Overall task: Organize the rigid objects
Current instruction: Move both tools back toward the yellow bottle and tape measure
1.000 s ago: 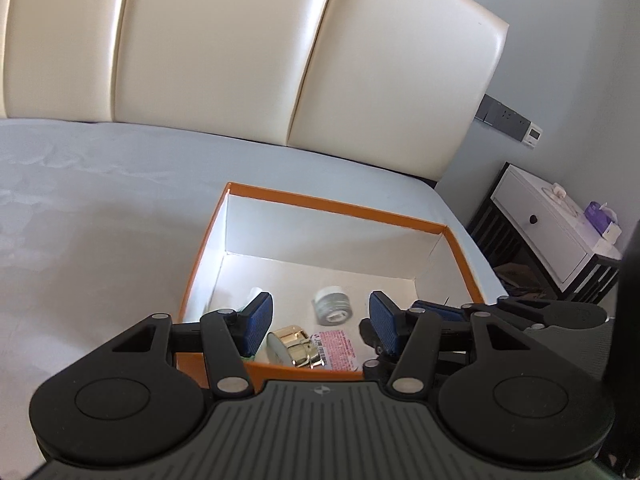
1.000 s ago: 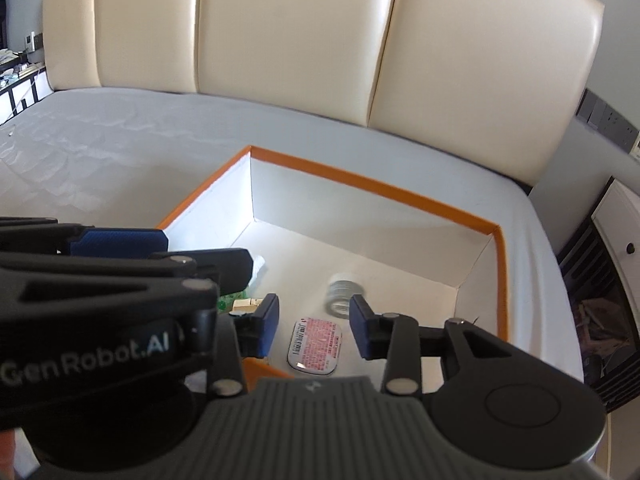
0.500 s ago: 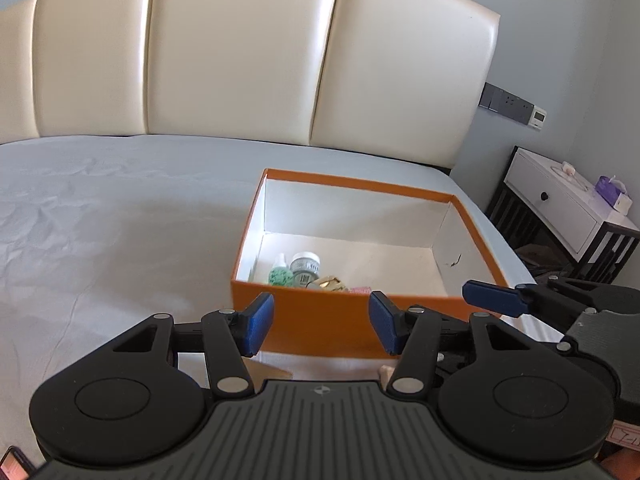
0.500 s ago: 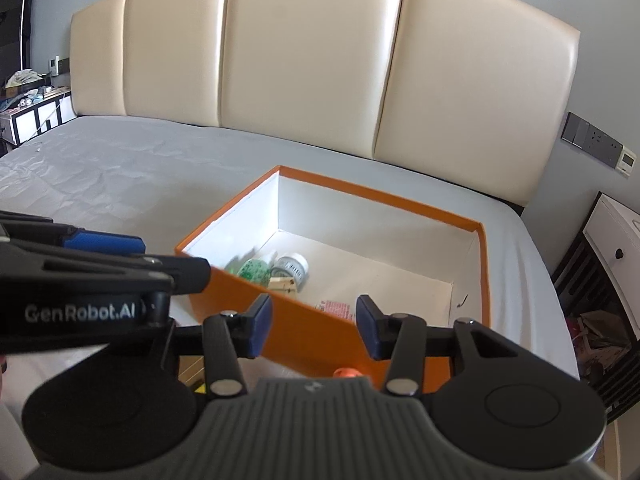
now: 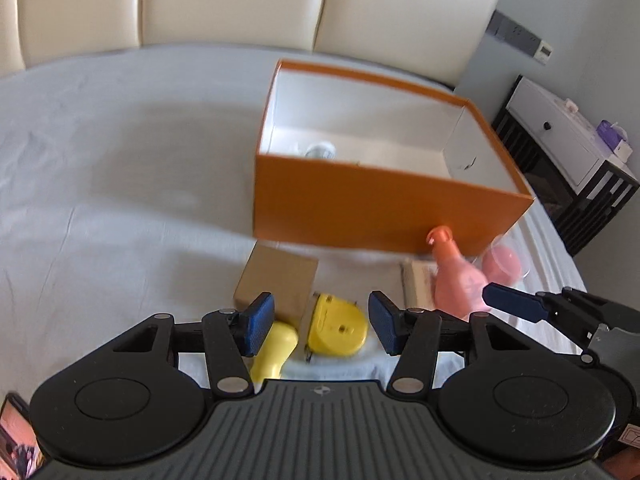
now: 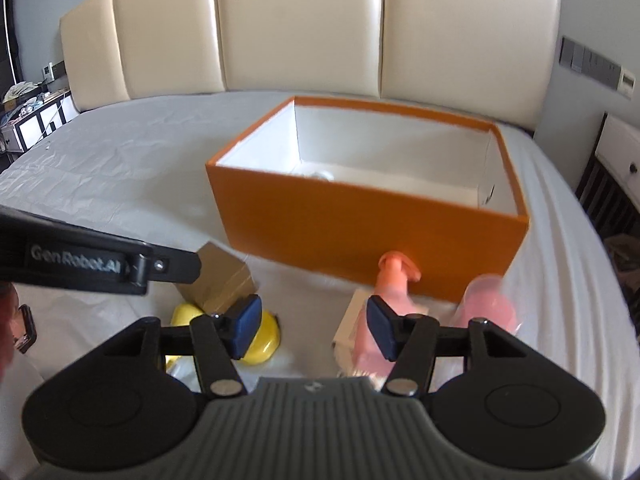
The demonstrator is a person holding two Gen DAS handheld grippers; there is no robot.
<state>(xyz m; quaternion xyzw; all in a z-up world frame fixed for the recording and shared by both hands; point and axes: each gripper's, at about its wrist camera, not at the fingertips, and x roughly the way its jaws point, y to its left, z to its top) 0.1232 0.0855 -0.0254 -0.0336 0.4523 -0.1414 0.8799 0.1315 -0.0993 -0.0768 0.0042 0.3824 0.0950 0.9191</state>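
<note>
Both grippers spread, empty

Place: a home bedroom | Bed: grey sheet under a cream padded headboard | Bedside: white nightstand with one drawer knob | Wall: switch panel | Far left: cluttered shelf, probably, too blurred to name

Soft daylight fills both fisheye views, whose edges curve and darken at the corners, while motion blur smears the orange box and the pink bottle, and the headboard shows mild glare.
</note>
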